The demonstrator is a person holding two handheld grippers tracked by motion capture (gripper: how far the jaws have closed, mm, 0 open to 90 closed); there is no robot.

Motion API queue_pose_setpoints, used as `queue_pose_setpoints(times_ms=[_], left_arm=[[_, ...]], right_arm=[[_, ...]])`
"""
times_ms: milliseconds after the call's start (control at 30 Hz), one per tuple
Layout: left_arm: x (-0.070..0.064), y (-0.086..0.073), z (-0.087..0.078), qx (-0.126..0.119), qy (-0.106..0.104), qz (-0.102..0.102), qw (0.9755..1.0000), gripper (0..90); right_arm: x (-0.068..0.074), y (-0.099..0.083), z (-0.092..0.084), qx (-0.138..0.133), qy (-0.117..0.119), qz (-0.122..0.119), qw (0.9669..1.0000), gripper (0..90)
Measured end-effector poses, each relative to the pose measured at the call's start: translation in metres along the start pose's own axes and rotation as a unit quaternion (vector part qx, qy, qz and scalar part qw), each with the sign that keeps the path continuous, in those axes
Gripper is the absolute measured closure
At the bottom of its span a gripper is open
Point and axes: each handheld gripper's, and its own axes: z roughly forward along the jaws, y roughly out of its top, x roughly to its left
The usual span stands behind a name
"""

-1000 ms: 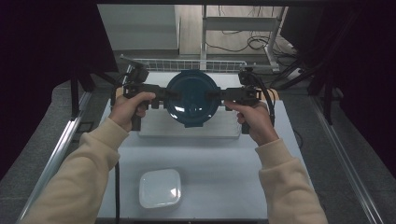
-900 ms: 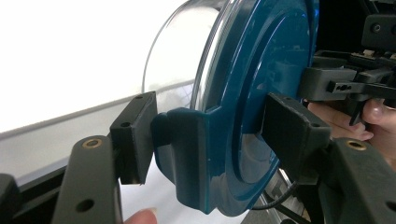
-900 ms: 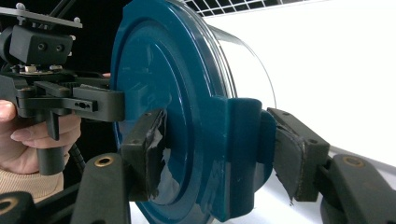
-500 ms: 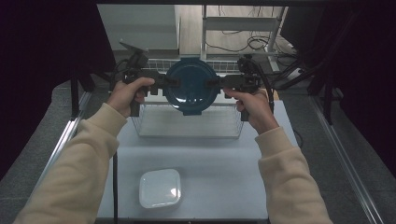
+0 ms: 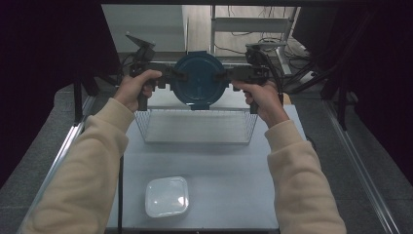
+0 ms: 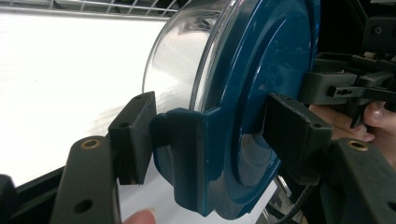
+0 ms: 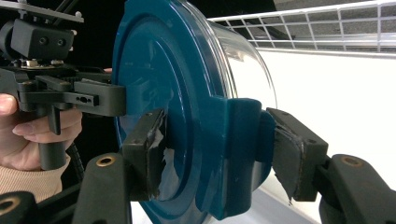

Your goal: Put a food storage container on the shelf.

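I have the tub, a clear round container with a blue lid, held up on edge between both grippers, above the far side of the wire basket. My left gripper has its fingers pinching one clip tab of the lid, one pad on the clear side and one on the lid face. My right gripper pinches the opposite tab the same way; in the right gripper view its pads look worn and torn at the edges. The lid faces back toward me, and the clear body points away.

The desk is a pale, matte white sheet, evenly lit, with nothing marking its surface. The basket stands on it toward the far edge. Near the front edge, well apart from the basket, lies a white square lid with rounded corners. Metal rails run along both sides of the desk, and grey speckled floor shows beyond them. Dark curtains close in the left and right of the room. Behind the desk I see a light wall panel, a metal frame and loose cables on the floor.
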Motion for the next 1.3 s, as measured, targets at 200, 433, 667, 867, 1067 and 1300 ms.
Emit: queue_pose_setpoints(times_ms=[200,433,667,867,1067,1300], left_arm=[[0.014,0.005,0.010,0.012,0.004,-0.014,0.9998,35.1],[0.027,0.009,0.021,0.014,0.002,-0.031,0.9994,35.1],[0.031,0.011,0.024,0.008,0.000,-0.046,0.9989,34.9],[0.034,0.012,0.028,0.002,0.002,-0.052,0.9986,34.1],[0.043,0.014,0.033,-0.002,-0.005,-0.071,0.9974,32.5],[0.051,0.015,0.040,-0.015,-0.009,-0.090,0.9958,32.2]], right_arm=[[-0.013,0.002,0.013,0.007,0.002,0.007,0.9999,40.1],[-0.028,0.003,0.024,0.014,0.002,0.024,0.9996,39.7],[-0.032,0.004,0.026,0.010,0.003,0.033,0.9994,39.5],[-0.038,0.006,0.029,0.008,0.007,0.048,0.9988,38.6],[-0.042,0.007,0.036,0.014,0.004,0.070,0.9975,35.0],[-0.055,0.008,0.042,0.016,0.014,0.115,0.9932,33.8]])
